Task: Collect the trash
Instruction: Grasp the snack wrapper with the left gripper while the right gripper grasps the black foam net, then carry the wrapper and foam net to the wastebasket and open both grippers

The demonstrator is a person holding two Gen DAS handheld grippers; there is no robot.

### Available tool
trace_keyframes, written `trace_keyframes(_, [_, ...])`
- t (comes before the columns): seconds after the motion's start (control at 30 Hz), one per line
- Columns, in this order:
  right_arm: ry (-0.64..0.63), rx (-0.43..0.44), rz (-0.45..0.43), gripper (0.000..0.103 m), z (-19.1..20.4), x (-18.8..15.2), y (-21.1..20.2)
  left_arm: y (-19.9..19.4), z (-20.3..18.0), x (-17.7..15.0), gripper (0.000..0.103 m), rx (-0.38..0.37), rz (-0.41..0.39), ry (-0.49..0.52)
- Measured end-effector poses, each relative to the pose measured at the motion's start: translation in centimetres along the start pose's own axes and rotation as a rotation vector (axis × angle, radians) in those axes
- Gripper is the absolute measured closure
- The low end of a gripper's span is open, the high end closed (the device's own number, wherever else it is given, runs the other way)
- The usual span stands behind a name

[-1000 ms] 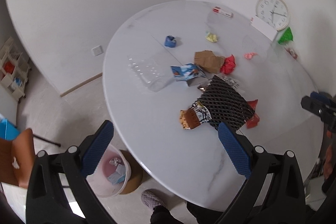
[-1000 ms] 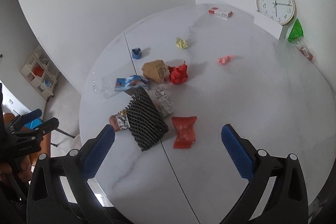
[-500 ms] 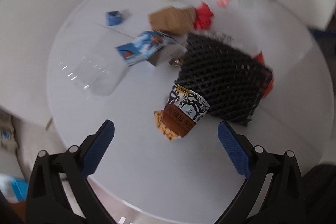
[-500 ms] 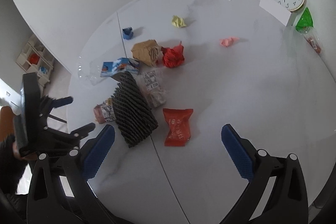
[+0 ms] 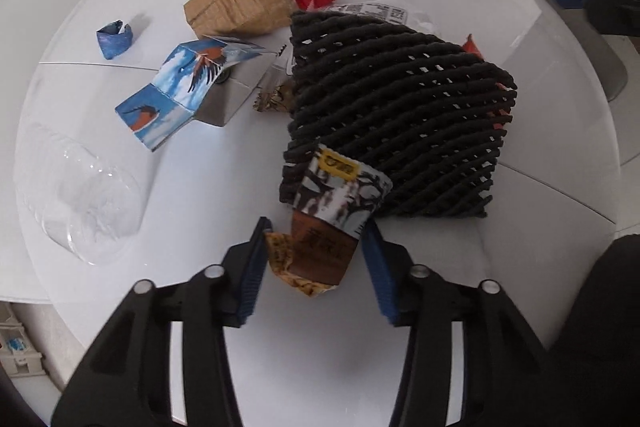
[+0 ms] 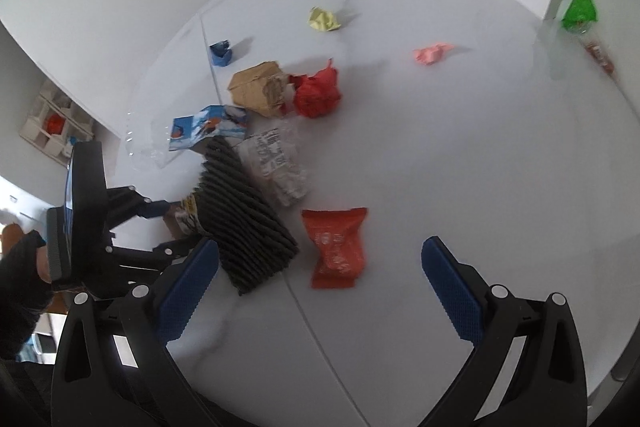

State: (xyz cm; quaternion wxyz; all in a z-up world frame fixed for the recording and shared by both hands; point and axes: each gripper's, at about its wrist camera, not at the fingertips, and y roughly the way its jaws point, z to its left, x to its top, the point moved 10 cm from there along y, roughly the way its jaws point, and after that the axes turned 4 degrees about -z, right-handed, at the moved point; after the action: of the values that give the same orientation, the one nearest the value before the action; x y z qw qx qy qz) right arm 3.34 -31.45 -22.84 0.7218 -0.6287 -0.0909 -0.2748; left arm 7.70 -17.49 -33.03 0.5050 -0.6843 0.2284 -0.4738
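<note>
Brown snack wrapper (image 5: 320, 251) between closing left tongs (image 5: 316, 267), steeply down-tilted

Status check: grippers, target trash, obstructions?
Left gripper closing around brown printed snack wrapper. Right gripper open, empty. Black foam mesh sleeve overlaps wrapper's far end.

black foam net (image 5: 396, 115), red wrapper (image 6: 338, 247)

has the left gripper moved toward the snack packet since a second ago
Yes. The left gripper has come down toward the table, and its jaws are closing around the snack packet beside the black foam net.
</note>
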Motion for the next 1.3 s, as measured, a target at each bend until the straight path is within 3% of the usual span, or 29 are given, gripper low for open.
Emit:
trace_keyframes(0.27, [-0.117,0.059,0.078,0.021,2.7,-0.2,3.4,-1.3,0.9,-0.8,0.065,-0.054,-0.03,-0.106])
trace_keyframes(0.4, [-0.152,0.082,0.126,0.024,3.2,-0.8,5.7,-2.7,1.3,-1.3,0.065,-0.057,-0.054,-0.179])
trace_keyframes(0.6, [-0.133,0.121,0.171,0.041,3.5,-1.9,7.7,-5.5,2.6,-2.3,0.065,-0.009,-0.092,-0.346])
trace_keyframes(0.73, [-0.148,0.135,0.185,0.07,4.4,-2.6,7.7,-7.4,3.7,-3.6,0.065,0.037,-0.114,-0.469])
trace_keyframes(0.87, [-0.162,0.165,0.163,0.087,5.6,-2.7,6.4,-9.3,4.5,-4.9,0.065,0.081,-0.142,-0.55])
trace_keyframes(1.1, [-0.232,0.206,0.097,0.089,9.2,-2.6,3.0,-12.9,5.0,-8.4,0.064,0.159,-0.189,-0.647])
trace_keyframes(1.3, [-0.347,0.291,0.047,0.089,15.3,-2.4,-0.6,-16.1,6.6,-12.8,0.065,0.224,-0.218,-0.752])
